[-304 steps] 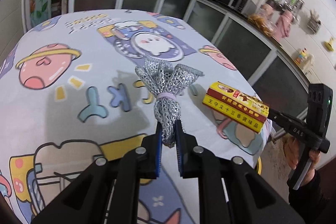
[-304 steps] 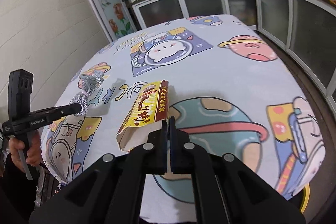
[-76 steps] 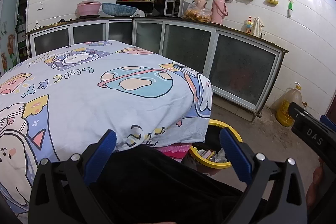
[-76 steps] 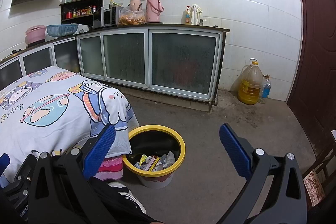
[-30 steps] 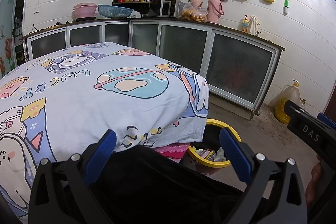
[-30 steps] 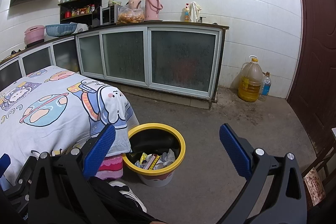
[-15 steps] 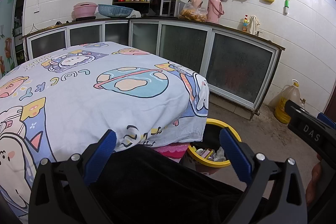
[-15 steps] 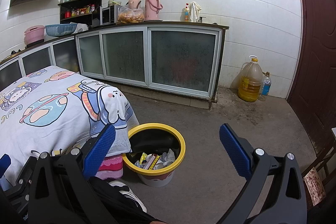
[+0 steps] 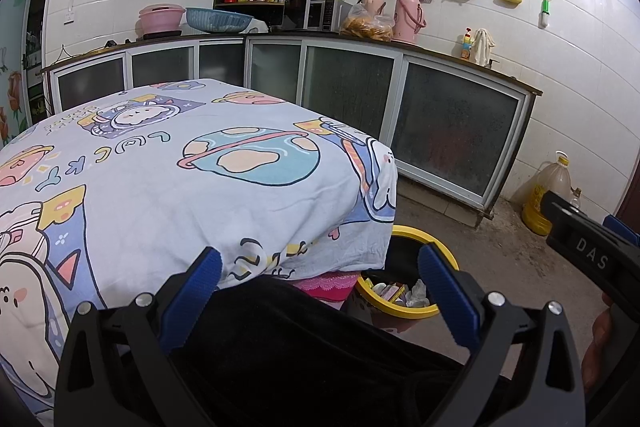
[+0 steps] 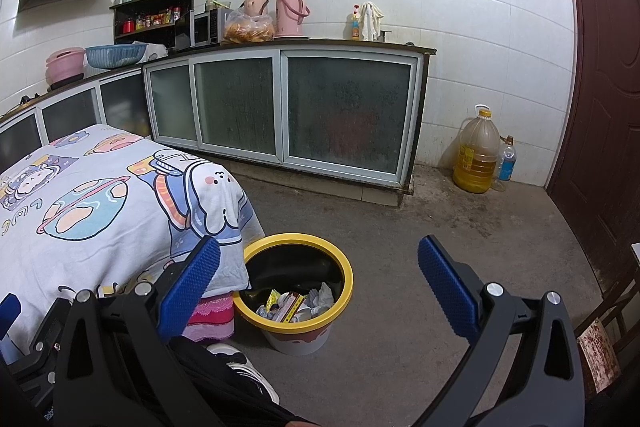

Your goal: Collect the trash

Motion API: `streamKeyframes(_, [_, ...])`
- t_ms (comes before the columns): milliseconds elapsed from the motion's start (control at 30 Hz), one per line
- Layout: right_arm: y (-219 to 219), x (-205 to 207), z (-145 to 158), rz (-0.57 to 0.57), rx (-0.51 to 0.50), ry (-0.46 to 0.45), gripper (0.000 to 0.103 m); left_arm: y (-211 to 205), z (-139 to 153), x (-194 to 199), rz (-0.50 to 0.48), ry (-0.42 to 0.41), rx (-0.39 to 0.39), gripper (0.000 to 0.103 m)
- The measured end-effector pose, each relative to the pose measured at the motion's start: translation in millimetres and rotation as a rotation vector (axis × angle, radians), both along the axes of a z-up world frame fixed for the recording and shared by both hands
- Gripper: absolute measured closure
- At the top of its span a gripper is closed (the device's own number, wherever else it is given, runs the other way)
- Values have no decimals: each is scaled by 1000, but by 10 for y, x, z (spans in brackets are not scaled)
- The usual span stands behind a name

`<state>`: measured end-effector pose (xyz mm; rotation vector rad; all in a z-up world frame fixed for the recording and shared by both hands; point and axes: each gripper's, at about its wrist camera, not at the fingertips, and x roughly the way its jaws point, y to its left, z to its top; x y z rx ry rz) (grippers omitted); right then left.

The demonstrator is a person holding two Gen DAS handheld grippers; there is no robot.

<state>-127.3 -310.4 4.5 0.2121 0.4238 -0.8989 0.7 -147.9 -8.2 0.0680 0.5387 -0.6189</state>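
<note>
Left wrist view: left gripper (image 9: 318, 273) jaws spread wide, blue pads (image 9: 196, 283) far apart, nothing between them, touching nothing. It hangs over the person's dark trouser leg (image 9: 280, 347), at the edge of the table with the cartoon tablecloth (image 9: 160, 179). No trash visible on the cloth in this view. The right gripper body shows at the right edge, a hand (image 9: 600, 343) under it.

Right wrist view: right gripper (image 10: 319, 273) also fully spread, pads (image 10: 444, 283) empty, no contact with anything. Yellow-rimmed bin (image 10: 344, 291) sits on the concrete floor (image 10: 440, 235) just beside the draped table corner, framed between the two fingers. Trash (image 10: 294, 305) is inside the bin: a yellow-and-red printed box, crumpled white wrappers, other small bits too small to tell. A white shoe (image 10: 240, 363) is near the bin base. Oil jug (image 10: 478, 155) stands by the cabinet (image 10: 280, 111), well apart from the bin.
</note>
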Motion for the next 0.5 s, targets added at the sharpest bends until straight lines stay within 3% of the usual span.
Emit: streamKeyframes(500, [13,5,-21,-4,6,3,8,-1,-8,-3,-2,3,1,8])
